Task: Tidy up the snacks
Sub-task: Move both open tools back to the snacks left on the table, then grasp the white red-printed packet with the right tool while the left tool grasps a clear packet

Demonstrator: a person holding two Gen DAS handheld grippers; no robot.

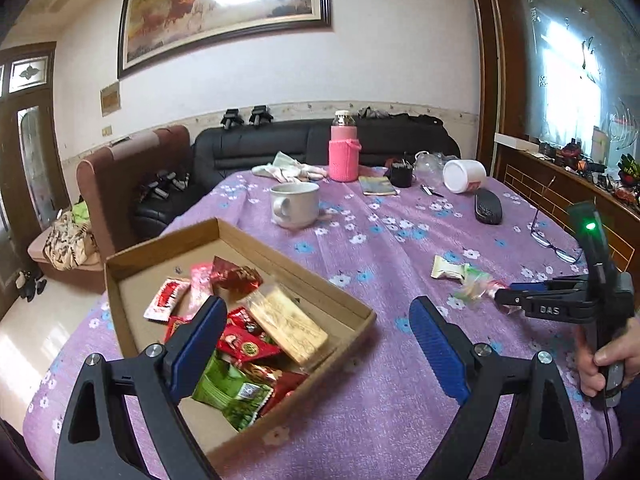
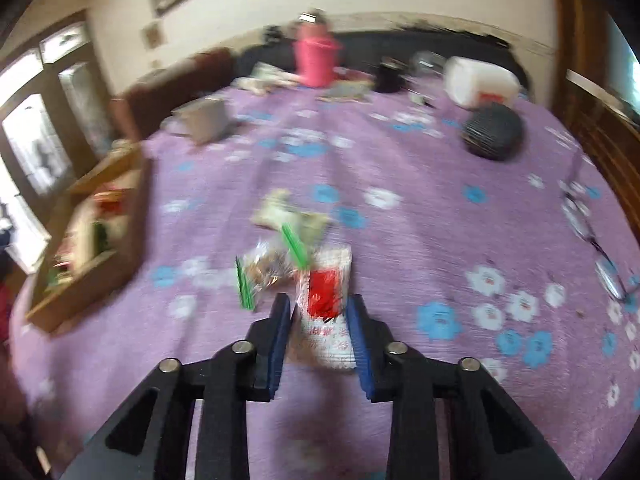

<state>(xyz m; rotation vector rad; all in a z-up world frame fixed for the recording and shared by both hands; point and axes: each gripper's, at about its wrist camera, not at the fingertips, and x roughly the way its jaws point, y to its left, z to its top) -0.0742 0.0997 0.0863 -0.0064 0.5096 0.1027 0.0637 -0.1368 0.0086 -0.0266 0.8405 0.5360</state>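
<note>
Left tongs (image 1: 316,344): we hold them wide apart and empty, over the near corner of the cardboard box (image 1: 332,300).
Right tongs (image 2: 320,320): we have them clamped on a white and red snack packet (image 2: 326,312); the view is blurred, so the pads seem to press its sides.
Box: it sits on the purple flowered tabletop (image 1: 380,248), with red, green and golden wrapped snacks inside.
Loose snacks: a clear packet with green edges (image 2: 268,268) and a pale wrapper (image 2: 288,212) lie just beyond the held packet.
Mug (image 1: 294,204): upright, beyond the box.
</note>
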